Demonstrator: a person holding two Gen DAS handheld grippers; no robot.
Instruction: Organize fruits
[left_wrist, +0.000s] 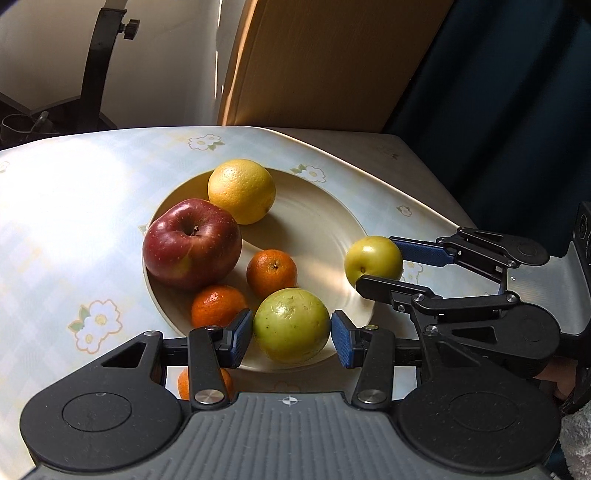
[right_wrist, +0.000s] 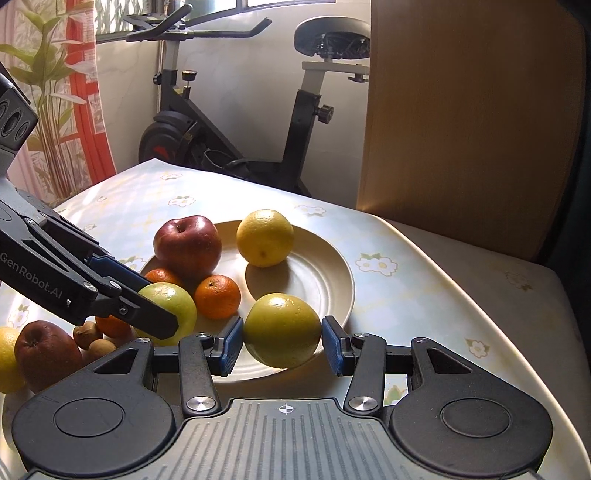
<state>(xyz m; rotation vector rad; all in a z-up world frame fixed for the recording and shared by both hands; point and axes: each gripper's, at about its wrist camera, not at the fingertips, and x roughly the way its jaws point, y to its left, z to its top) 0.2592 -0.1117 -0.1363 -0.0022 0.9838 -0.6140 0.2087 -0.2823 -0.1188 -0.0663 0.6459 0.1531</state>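
the left gripper (left_wrist: 291, 336) has its blue-padded jaws set apart around a round green fruit (left_wrist: 291, 324) on the near side of the cream ceramic plate (left_wrist: 325, 221), with small gaps at each pad. the right gripper (right_wrist: 282, 341) likewise brackets a smaller yellow-green fruit (right_wrist: 282, 329) at the plate's near rim, its pads just beside the skin, whether pressing i cannot tell.

Home: exercise bike (right_wrist: 236, 110), floral tablecloth (right_wrist: 376, 264)

daylight from window, far-left | hard shadows | tablecloth (left_wrist: 55, 192) glare | fisheye-bent edges
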